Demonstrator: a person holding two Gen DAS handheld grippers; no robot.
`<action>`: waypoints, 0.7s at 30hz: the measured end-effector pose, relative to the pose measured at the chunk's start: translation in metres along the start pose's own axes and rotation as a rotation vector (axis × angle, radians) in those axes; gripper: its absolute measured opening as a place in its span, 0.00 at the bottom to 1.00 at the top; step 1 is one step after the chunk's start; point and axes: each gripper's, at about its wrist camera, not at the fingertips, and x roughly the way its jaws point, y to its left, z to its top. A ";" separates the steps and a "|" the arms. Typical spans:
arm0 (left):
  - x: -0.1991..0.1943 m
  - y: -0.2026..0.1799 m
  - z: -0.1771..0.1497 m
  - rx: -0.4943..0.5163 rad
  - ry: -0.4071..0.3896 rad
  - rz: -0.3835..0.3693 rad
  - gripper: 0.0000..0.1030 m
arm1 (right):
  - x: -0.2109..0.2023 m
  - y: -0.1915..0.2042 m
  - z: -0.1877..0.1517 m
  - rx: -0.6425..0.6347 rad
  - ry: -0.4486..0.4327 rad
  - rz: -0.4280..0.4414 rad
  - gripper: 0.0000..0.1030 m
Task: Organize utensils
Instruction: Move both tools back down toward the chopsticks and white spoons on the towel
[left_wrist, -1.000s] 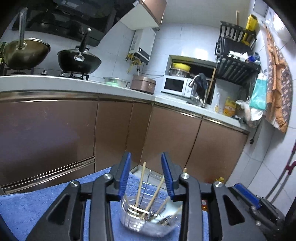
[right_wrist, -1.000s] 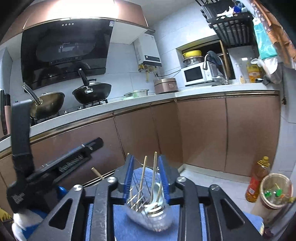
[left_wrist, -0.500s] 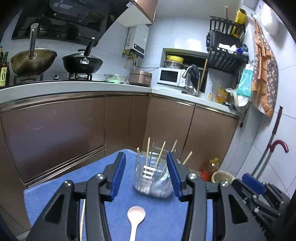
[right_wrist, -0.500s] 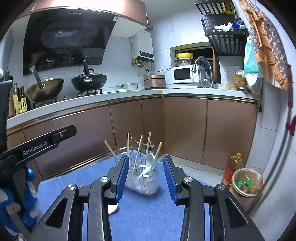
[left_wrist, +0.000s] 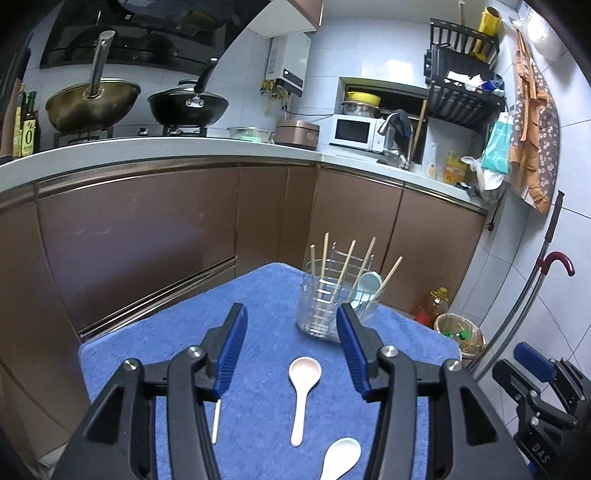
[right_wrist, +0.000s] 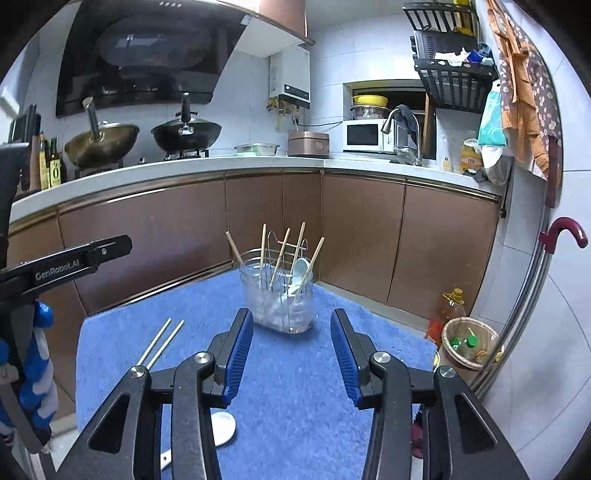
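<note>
1. While both grippers hang back over the blue mat (left_wrist: 155, 332), the holder (left_wrist: 325, 306) stands upright near the mat's far edge, apart from both.
2. Holder: clear walls with a wire rack inside. It holds five chopsticks (right_wrist: 263, 251), leaning at different angles, plus a pale blue spoon (right_wrist: 300, 271), bowl up.
3. Loose on the mat in the left view: pink spoon (left_wrist: 303, 391), bowl toward the holder; white spoon (left_wrist: 341, 456) nearer the camera, partly cut off by the frame.
4. Right view: two chopsticks (right_wrist: 160, 343) lie side by side on the mat's left part, near ends hidden behind the gripper; a white spoon bowl (right_wrist: 223, 428) shows under its left finger.
5. Left gripper (left_wrist: 291, 347): jaws spread and opening, nothing between the pads. The pink spoon lies on the mat below the gap, not gripped.
6. Right gripper (right_wrist: 291, 354): jaws spread and opening, nothing between them; the holder sits beyond the tips.
7. Surroundings: brown cabinets (left_wrist: 147, 236), white counter (right_wrist: 221, 162), two woks (left_wrist: 186, 107) on the stove, microwave (right_wrist: 365, 136), bin (right_wrist: 469, 343) on the floor right of the mat.
</note>
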 end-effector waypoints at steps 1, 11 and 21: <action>-0.002 0.002 -0.001 0.001 -0.001 0.007 0.48 | -0.003 0.003 -0.002 -0.009 0.002 -0.002 0.42; -0.003 0.028 -0.017 -0.022 0.067 0.028 0.51 | -0.004 0.022 -0.017 -0.059 0.046 0.016 0.46; 0.011 0.046 -0.036 -0.019 0.146 0.047 0.51 | 0.009 0.032 -0.029 -0.082 0.109 0.015 0.46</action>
